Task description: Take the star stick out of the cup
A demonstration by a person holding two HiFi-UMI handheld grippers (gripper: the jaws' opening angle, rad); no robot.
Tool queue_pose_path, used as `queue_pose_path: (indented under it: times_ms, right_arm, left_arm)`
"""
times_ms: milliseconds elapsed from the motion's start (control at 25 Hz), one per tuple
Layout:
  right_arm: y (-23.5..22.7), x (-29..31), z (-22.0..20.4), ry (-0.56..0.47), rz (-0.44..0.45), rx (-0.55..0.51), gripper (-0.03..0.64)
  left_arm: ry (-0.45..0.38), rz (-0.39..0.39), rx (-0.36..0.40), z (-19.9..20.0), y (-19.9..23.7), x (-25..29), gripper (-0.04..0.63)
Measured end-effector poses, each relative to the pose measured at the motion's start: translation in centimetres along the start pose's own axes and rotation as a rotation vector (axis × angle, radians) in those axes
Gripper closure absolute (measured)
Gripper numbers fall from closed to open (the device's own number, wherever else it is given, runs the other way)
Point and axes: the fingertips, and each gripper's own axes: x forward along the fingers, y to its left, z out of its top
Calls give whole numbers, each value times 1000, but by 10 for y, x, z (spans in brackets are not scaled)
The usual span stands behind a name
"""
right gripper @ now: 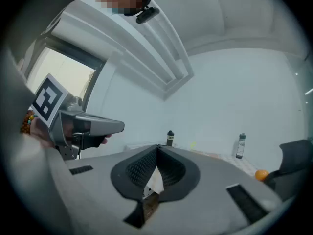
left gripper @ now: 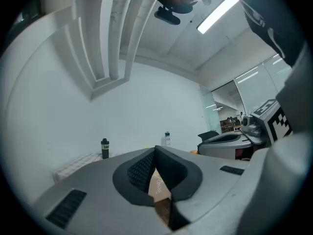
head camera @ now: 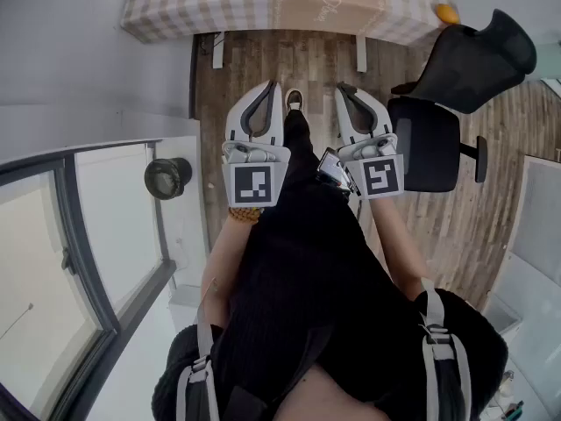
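Both grippers are held up side by side in front of the person's body, well back from the table. In the head view the left gripper [head camera: 270,88] and the right gripper [head camera: 344,88] point toward the table with their jaws closed tip to tip. Neither the left gripper [left gripper: 155,149] nor the right gripper [right gripper: 157,147] has anything between its pads. I cannot make out a cup. A tiny yellow-green speck [right gripper: 193,144] on the far table is too small to identify.
A table with a checked cloth [head camera: 289,3] stands ahead across the wooden floor. On it are a dark bottle [right gripper: 169,138], a clear bottle [right gripper: 240,146] and an orange [head camera: 447,13]. A black office chair [head camera: 465,60] stands at the right, a glass partition at the left.
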Motion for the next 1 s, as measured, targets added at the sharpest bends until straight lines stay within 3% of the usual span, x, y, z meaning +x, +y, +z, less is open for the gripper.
queue_pose_path:
  times_ms: [200,480,1000]
  right_arm:
    - [-3,15,6,-35,-21,35,612]
    - [-12,51,0,-2,-15,30,612]
    - [-64,144,-3,30,-15,52,612]
  left_arm:
    - [6,15,1,-4,20,9,594]
    - [11,8,-10,-7,40,39,594]
    - [35,-28,3,-4,78,131,594]
